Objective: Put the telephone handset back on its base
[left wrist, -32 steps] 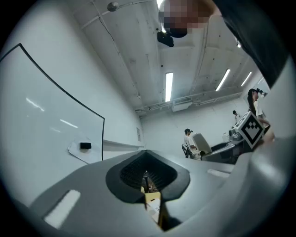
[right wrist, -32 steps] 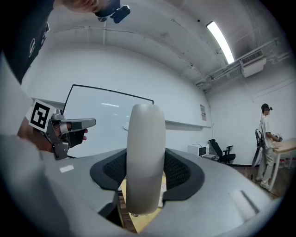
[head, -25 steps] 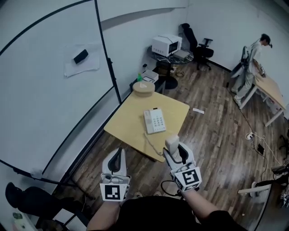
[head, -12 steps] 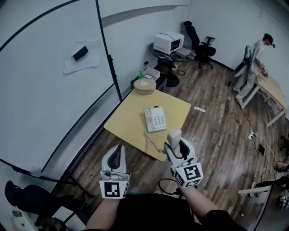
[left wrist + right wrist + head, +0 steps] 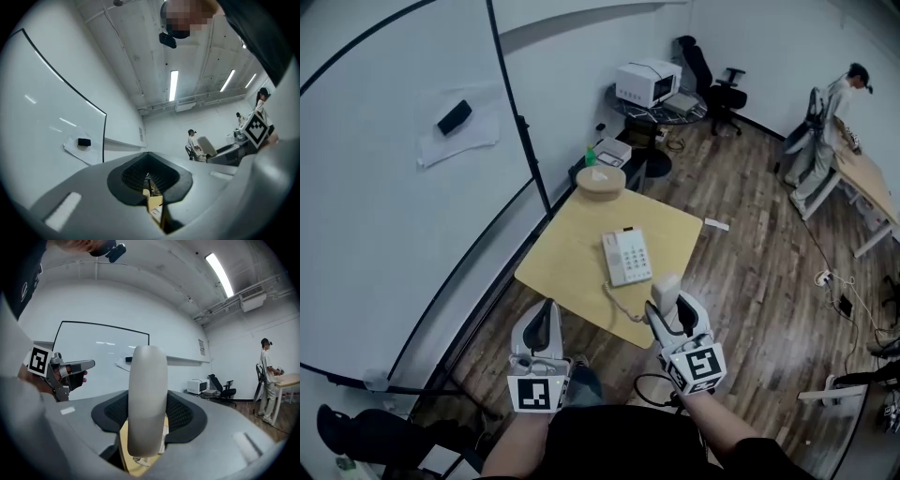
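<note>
The white telephone base (image 5: 627, 257) lies on the yellow table (image 5: 572, 244), keypad up. Its coiled cord (image 5: 622, 306) runs off the table's near edge to the beige handset (image 5: 666, 290). My right gripper (image 5: 669, 309) is shut on the handset and holds it upright in the air, just off the table's near corner. In the right gripper view the handset (image 5: 147, 399) stands between the black pads of that gripper (image 5: 148, 420). My left gripper (image 5: 544, 328) hovers left of it over the floor, jaws together and empty. In its own view the left gripper (image 5: 151, 183) holds nothing.
A round beige object (image 5: 598, 181) sits at the table's far corner. A whiteboard (image 5: 403, 169) stands to the left. Behind are a microwave (image 5: 645, 82) and an office chair (image 5: 717, 89). A person (image 5: 825, 141) stands at a desk far right. Cables (image 5: 836, 286) lie on the wood floor.
The table and phone base sit a little nearer and lower in the head view. The right gripper, still gripping the handset, has edged slightly right. The left gripper has barely moved.
</note>
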The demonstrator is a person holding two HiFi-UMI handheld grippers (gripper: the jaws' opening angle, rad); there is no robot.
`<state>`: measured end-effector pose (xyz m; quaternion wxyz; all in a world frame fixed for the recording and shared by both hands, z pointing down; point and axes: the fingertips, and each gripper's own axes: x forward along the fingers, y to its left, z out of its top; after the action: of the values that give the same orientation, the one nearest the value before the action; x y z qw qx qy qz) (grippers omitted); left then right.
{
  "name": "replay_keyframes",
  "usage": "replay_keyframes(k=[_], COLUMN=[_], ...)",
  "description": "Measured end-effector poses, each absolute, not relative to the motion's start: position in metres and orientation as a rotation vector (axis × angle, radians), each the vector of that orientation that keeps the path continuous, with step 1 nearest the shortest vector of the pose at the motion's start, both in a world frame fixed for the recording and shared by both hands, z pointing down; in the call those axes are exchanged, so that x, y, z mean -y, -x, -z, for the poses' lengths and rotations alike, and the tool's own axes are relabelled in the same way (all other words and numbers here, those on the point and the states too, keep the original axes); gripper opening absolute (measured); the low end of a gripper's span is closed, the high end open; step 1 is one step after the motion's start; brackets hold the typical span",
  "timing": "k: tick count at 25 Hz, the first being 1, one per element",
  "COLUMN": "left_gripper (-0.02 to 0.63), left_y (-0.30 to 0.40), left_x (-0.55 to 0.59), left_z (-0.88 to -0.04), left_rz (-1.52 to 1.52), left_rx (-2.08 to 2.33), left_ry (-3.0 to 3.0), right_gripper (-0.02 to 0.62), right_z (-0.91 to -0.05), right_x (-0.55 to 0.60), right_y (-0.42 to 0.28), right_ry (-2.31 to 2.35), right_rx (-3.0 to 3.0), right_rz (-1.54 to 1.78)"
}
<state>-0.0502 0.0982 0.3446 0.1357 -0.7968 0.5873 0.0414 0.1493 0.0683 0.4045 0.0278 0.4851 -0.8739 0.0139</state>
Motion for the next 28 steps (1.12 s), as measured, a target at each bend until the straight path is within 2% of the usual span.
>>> replay_keyframes(k=[12,28], left_gripper=[0.000,0.000], left_y=[0.108,0.129], left_x=[0.045,0.158], left_z=[-0.360,-0.375], left_rz=[-0.108,-0.155], left_rx=[-1.650,-1.511], left_ry=[2.414,2.557], right_gripper=[0.230,0.230], right_z=[-0.425,-0.436], right_x=[0.029,0.119], right_y=[-0.101,-0.071], right_ry=[-1.540,-1.591], right_rx=[2.590,2.428], right_rz=[-0.082,-0.085])
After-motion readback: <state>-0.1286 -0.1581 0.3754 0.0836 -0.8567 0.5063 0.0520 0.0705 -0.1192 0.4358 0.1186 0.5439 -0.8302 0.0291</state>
